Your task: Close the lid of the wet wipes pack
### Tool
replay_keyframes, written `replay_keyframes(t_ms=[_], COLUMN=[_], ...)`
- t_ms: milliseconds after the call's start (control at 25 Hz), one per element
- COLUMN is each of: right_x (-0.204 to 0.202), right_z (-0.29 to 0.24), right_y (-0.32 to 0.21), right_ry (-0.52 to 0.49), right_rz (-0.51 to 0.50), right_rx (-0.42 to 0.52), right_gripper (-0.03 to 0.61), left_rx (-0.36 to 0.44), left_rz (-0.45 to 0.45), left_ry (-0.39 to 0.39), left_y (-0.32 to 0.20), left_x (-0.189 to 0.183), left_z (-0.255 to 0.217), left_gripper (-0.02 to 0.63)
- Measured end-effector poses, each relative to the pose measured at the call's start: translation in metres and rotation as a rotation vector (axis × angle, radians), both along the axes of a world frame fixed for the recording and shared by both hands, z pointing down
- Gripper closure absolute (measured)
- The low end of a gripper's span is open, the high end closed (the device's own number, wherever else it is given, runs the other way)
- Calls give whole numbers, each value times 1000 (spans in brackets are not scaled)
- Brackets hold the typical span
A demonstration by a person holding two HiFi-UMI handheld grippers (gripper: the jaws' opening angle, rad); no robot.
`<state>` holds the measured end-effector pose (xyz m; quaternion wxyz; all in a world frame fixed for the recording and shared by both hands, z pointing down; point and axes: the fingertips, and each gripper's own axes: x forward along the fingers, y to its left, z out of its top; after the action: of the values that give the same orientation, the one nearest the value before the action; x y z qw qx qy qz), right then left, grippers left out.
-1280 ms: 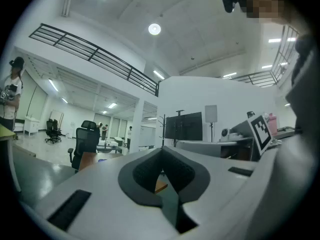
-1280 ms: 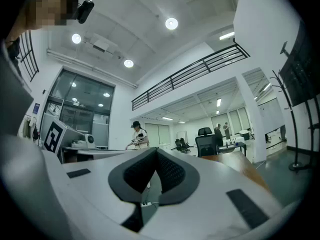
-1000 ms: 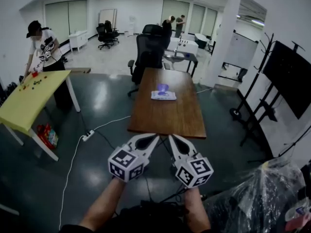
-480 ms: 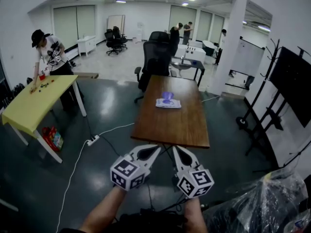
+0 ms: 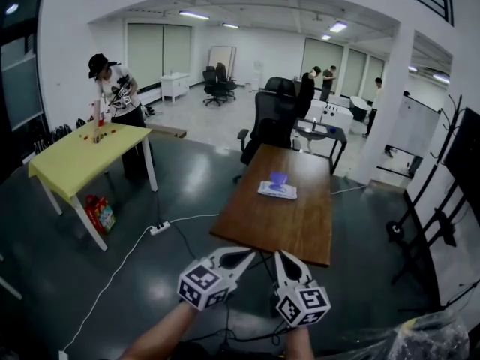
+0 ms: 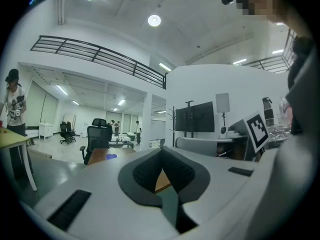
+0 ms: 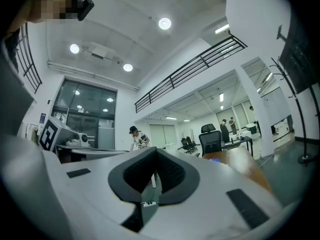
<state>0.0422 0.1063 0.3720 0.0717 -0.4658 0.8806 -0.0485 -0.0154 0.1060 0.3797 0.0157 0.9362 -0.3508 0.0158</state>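
Wet wipes pack [image 5: 277, 190] drifted rightward, left gripper [image 5: 250, 254] closed, right gripper [image 5: 278, 254] closed

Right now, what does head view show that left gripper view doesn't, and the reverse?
Head view only: the power strip on the floor, the red bag under the yellow table, and the wet wipes pack with its lid raised. Left gripper view only: the left gripper up close, jaws shut, nothing between them. Both: the wooden table, the black office chair, the person at the yellow table; the pack is only a blue speck in the gripper view.
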Motion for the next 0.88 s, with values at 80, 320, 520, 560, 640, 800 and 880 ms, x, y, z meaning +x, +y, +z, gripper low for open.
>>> replay_keyframes(t_ms=[80, 320, 520, 560, 640, 800, 880], right_x=[7, 23, 30, 30, 30, 29, 28], right_z=[-3, -5, -2, 0, 0, -1, 1], right_y=[-6, -35, -74, -84, -105, -150, -172], right_ry=[7, 9, 28, 34, 53, 80, 95], right_rz=[-5, 4, 46, 51, 66, 145, 178], right_rx=[2, 5, -1, 1, 5, -20, -35], right_gripper=[568, 568, 568, 568, 568, 568, 568], left_rx=[7, 2, 5, 5, 12, -18, -27], left_rz=[-9, -7, 19, 29, 44, 95, 116], left_ry=[5, 15, 14, 17, 33, 56, 59], left_y=[-7, -38, -83, -94, -119, -168, -194], left_x=[7, 20, 27, 28, 27, 23, 20], left_z=[-7, -7, 0, 2, 1, 5, 8], left_gripper=[611, 611, 611, 611, 611, 611, 611])
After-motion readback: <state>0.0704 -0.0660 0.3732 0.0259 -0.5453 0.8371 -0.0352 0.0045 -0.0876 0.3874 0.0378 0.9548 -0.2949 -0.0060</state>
